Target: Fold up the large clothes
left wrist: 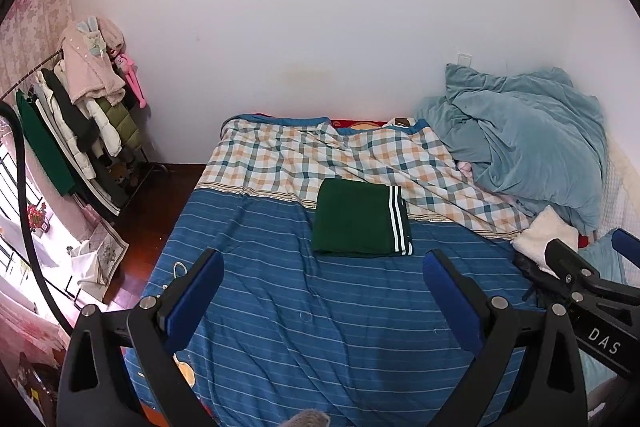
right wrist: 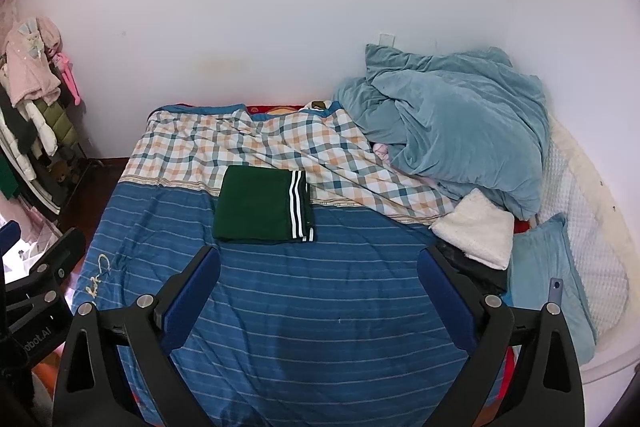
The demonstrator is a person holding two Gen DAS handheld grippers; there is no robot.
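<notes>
Left wrist view: we see the left gripper [left wrist: 323,281] spread wide, nothing in it, above the blue striped bed cover [left wrist: 280,307]. The folded green garment [left wrist: 352,217] w/ white stripes lies flat just beyond the gripper's tips, apart from them, straddling the cover's plaid band.

Right wrist view: our right gripper [right wrist: 319,277] is also wide open & empty. The garment [right wrist: 256,205] sits ahead, nearer its left finger, not touching. A teal blanket [right wrist: 460,131] is heaped right of the garment.
</notes>
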